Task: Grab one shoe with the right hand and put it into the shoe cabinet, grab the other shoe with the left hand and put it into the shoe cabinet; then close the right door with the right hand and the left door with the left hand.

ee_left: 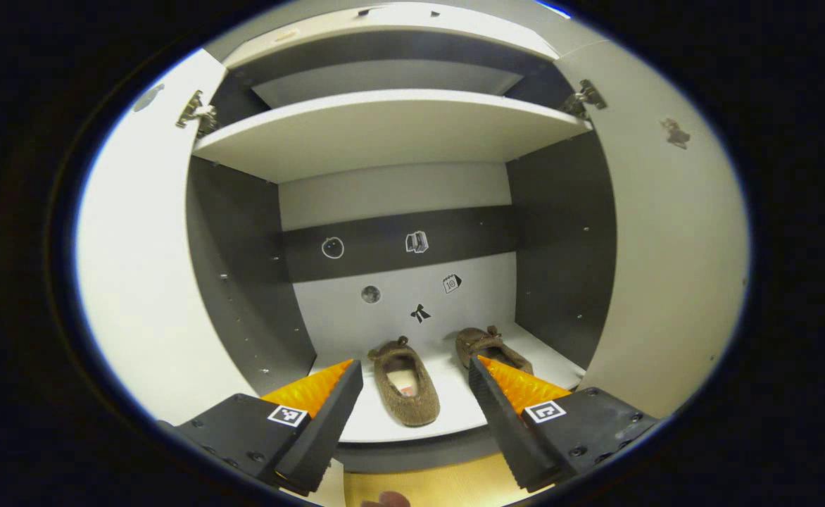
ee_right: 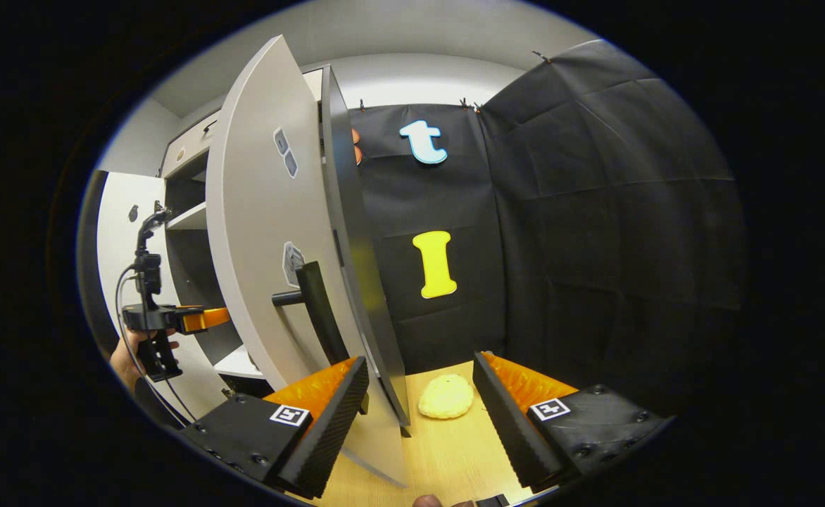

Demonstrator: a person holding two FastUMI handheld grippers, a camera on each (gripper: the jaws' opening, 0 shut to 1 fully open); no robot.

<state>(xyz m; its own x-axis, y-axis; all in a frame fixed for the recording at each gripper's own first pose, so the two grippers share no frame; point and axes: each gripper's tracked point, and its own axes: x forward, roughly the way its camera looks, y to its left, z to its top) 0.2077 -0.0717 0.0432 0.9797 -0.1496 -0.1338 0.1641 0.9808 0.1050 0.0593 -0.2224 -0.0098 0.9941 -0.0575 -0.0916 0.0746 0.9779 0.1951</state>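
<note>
Brown fuzzy slippers — left one (ee_left: 405, 387) and right one (ee_left: 491, 347) — sit side by side on the bottom shelf of the grey-and-white shoe cabinet (ee_left: 384, 130), both doors swung out. Left gripper (ee_left: 416, 370) spread, holding nothing, facing the shelf. Right gripper (ee_right: 419, 373) spread, empty — beside the right door's black bar handle (ee_right: 321, 310).

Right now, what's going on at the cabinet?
Both shoes, one and the other, sit on the cabinet's bottom shelf. Both doors are open. The left tool is open and empty, facing the shelf. The right tool is open too, just beside the right door near its handle. Closing the doors is what's left.
</note>
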